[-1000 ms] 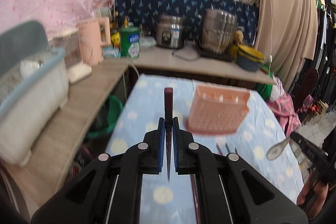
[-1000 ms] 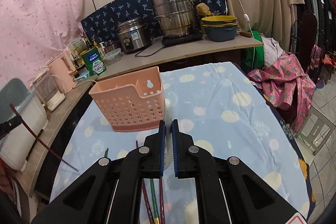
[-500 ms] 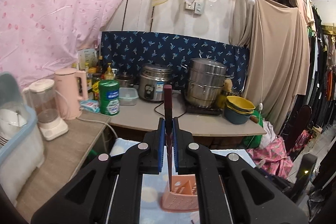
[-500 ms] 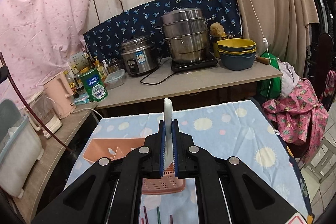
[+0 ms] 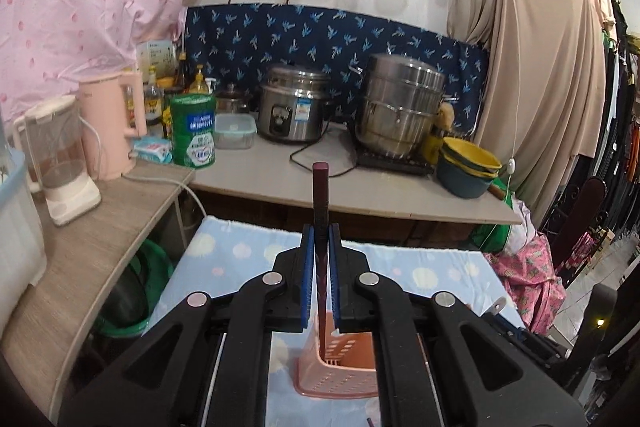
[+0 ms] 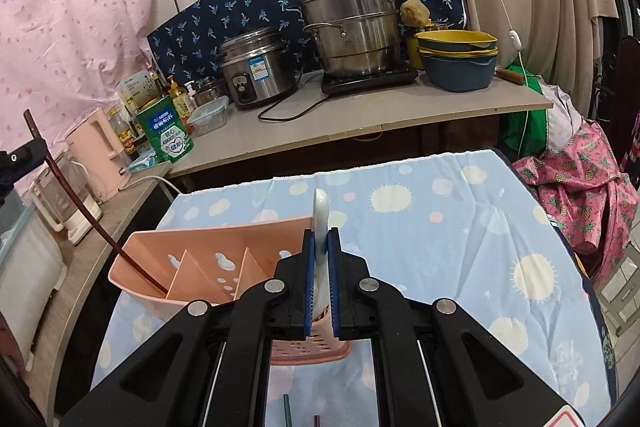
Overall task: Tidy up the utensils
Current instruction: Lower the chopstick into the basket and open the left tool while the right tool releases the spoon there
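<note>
Left gripper (image 5: 320,267): clamped on dark red chopstick (image 5: 320,195), tip lowered into pink holder's (image 6: 208,247) left compartment.
Right gripper (image 6: 321,267): clamped on white spoon (image 6: 321,211) above holder's right end.
Handling: likely light, stiff; spoon possibly ceramic, slippery, breakable; held mid-handle.

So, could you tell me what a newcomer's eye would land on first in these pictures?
Probably the pink utensil caddy on the dotted blue tablecloth, with both grippers over it. The left gripper grips a dark red chopstick whose tip dips into the caddy's left compartment; the right gripper grips a white spoon. Behind, a steel steamer pot dominates the counter.
</note>
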A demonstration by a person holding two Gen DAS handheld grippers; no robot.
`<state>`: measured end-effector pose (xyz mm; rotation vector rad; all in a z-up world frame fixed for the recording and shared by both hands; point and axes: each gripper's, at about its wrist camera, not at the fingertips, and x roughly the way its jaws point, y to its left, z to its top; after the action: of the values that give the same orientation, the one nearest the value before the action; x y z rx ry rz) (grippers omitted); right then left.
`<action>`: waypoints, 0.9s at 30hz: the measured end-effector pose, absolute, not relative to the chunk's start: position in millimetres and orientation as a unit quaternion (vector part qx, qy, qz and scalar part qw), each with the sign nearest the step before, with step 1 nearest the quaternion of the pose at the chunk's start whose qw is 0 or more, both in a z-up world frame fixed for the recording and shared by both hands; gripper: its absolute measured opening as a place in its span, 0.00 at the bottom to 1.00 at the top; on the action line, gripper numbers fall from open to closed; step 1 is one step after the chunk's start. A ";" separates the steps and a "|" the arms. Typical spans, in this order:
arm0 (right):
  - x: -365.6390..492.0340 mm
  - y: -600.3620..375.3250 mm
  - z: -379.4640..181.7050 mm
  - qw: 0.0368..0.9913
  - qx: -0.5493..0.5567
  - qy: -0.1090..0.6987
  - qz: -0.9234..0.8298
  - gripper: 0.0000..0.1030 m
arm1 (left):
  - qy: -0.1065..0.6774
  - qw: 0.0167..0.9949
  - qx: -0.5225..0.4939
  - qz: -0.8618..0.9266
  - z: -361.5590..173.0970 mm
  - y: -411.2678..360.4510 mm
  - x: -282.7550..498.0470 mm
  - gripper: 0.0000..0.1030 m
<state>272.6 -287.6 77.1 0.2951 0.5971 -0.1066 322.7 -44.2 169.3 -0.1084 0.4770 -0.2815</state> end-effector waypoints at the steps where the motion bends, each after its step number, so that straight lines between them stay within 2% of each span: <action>1: 273.1 -287.1 75.9 0.944 0.144 0.294 -0.052 0.06 | 0.239 0.960 -0.054 -0.138 165.6 -43.5 323.1 0.07; 5: 270.6 -286.2 72.5 0.944 0.143 0.292 -0.058 0.09 | 0.247 0.959 -0.054 -0.130 157.2 -40.3 320.2 0.10; 7: 266.5 -287.2 72.9 0.945 0.144 0.288 -0.062 0.09 | 0.250 0.958 -0.054 -0.128 155.0 -37.3 316.9 0.26; 9: 261.1 -288.7 73.1 0.944 0.149 0.289 -0.062 0.10 | 0.249 0.959 -0.055 -0.123 154.1 -32.8 311.0 0.34; 12: 247.2 -289.2 77.5 0.944 0.153 0.286 -0.061 0.10 | 0.254 0.958 -0.054 -0.120 152.1 -25.3 301.0 0.36; 16: 219.4 -283.5 82.1 0.945 0.151 0.283 -0.057 0.10 | 0.266 0.955 -0.054 -0.118 145.9 -12.1 279.7 0.48; 22: 165.3 -270.4 73.2 0.941 0.163 0.295 -0.043 0.18 | 0.293 0.948 -0.044 -0.117 124.3 3.0 235.9 0.53; 27: 111.8 -254.5 52.3 0.936 0.151 0.315 -0.049 0.20 | 0.326 0.938 -0.032 -0.112 87.1 16.4 189.0 0.57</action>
<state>111.8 -254.5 52.2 0.3084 0.6430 -0.0996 189.0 16.4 87.1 -0.0654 0.6663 -0.2280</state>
